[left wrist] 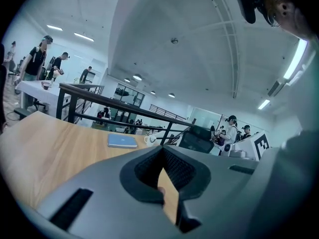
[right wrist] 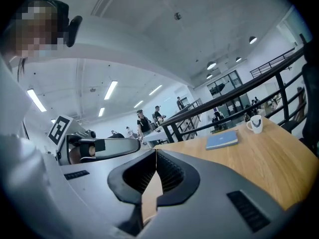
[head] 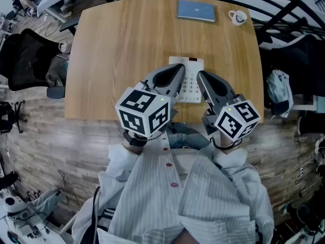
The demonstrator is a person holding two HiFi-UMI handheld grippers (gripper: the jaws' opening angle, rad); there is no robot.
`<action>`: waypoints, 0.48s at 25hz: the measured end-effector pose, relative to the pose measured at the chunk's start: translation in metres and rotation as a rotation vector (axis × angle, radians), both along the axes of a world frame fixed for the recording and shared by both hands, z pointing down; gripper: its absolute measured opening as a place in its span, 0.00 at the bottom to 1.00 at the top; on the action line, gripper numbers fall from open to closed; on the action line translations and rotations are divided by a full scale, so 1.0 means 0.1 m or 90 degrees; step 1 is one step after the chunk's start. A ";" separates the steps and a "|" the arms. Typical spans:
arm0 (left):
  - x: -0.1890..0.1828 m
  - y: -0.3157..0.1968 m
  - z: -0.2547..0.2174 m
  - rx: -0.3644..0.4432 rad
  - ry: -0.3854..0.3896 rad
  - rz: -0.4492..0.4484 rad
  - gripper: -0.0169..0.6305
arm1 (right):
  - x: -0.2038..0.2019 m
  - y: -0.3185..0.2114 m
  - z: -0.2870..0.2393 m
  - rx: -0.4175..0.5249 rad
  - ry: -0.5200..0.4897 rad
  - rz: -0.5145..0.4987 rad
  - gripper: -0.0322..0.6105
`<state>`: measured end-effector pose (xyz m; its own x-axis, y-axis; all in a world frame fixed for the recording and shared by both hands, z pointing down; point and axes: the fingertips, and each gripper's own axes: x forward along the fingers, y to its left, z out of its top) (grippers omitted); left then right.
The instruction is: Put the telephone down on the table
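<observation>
White telephone (head: 190,83) lay flat on the wooden desk (head: 117,44) by its near edge, seen between both tools. Left tool (left wrist: 162,153) and right tool (right wrist: 155,154) were closed and empty. Blue book (head: 196,10) and mug (head: 237,17) sat far right.

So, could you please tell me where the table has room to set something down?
The left half of the table is bare, from the telephone to the left edge. So is the strip between the telephone and the blue book and mug. Crowded: the near middle, where the left gripper and right gripper hang by the telephone.
</observation>
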<state>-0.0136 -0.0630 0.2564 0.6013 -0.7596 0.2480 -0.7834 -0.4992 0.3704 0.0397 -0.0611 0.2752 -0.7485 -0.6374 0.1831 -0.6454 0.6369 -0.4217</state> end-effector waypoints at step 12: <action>0.12 -0.04 -0.12 0.058 -0.072 0.065 0.04 | -0.01 -0.01 0.02 -0.027 0.001 0.000 0.10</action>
<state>-0.0012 -0.0672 0.2441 0.6485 -0.7187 0.2508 -0.7611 -0.6057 0.2321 0.0384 -0.0616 0.2772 -0.7482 -0.6291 0.2108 -0.6460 0.6183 -0.4477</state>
